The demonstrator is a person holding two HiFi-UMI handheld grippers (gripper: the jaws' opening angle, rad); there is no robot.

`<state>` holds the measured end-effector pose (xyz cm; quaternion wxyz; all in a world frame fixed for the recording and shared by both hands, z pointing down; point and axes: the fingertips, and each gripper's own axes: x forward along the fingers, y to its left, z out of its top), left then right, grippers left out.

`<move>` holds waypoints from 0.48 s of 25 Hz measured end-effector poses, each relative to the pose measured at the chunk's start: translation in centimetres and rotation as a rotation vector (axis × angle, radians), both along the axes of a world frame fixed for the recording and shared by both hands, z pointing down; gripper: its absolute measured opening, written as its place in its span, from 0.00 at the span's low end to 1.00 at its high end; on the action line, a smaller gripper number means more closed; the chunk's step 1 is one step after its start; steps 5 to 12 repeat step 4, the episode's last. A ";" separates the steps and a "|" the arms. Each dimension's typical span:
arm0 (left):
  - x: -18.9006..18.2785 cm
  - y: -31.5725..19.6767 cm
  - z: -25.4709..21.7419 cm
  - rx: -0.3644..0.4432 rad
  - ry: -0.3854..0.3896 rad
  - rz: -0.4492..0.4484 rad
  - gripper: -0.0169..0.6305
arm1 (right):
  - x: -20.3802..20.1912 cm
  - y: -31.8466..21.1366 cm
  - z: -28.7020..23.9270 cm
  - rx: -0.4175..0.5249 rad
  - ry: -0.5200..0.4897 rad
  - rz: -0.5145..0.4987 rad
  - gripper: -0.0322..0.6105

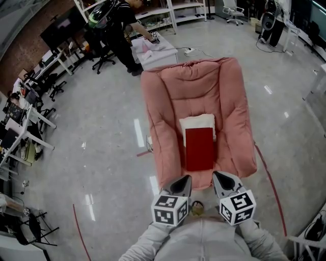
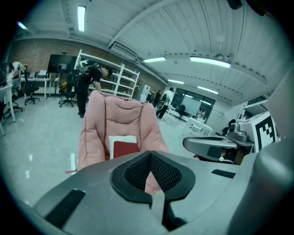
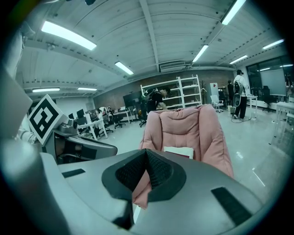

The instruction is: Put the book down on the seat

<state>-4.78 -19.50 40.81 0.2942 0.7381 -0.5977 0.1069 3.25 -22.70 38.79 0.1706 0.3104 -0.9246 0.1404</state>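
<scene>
A dark red book [image 1: 199, 148] lies flat on the seat of a pink padded chair [image 1: 168, 107], partly over a white cushion [image 1: 198, 123]. The book [image 2: 124, 148] also shows in the left gripper view, and only its edge [image 3: 186, 155] in the right gripper view. Both grippers are held close to my body, just short of the chair's front edge. The left gripper [image 1: 181, 184] is shut with nothing in it, and so is the right gripper [image 1: 222, 180]. Neither touches the book.
A person in dark clothes [image 1: 118, 30] bends over a white table [image 1: 155, 51] behind the chair. Desks and office chairs [image 1: 30, 102] line the left side. White shelving [image 1: 178, 10] stands at the back. Red tape lines [image 1: 270, 183] mark the grey floor.
</scene>
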 end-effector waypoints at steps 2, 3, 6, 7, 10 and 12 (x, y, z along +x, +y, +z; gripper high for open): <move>-0.2 0.4 0.1 -0.003 0.000 0.001 0.04 | -0.2 0.3 0.0 0.002 0.002 0.000 0.06; -0.3 0.6 0.2 -0.004 0.000 0.001 0.04 | -0.3 0.5 0.0 0.003 0.003 -0.001 0.06; -0.5 0.8 0.2 -0.005 0.001 0.001 0.04 | -0.5 0.8 0.0 0.004 0.003 -0.002 0.06; -0.5 0.8 0.2 -0.005 0.001 0.001 0.04 | -0.5 0.8 0.0 0.004 0.003 -0.002 0.06; -0.5 0.8 0.2 -0.005 0.001 0.001 0.04 | -0.5 0.8 0.0 0.004 0.003 -0.002 0.06; -0.5 0.8 0.2 -0.005 0.001 0.001 0.04 | -0.5 0.8 0.0 0.004 0.003 -0.002 0.06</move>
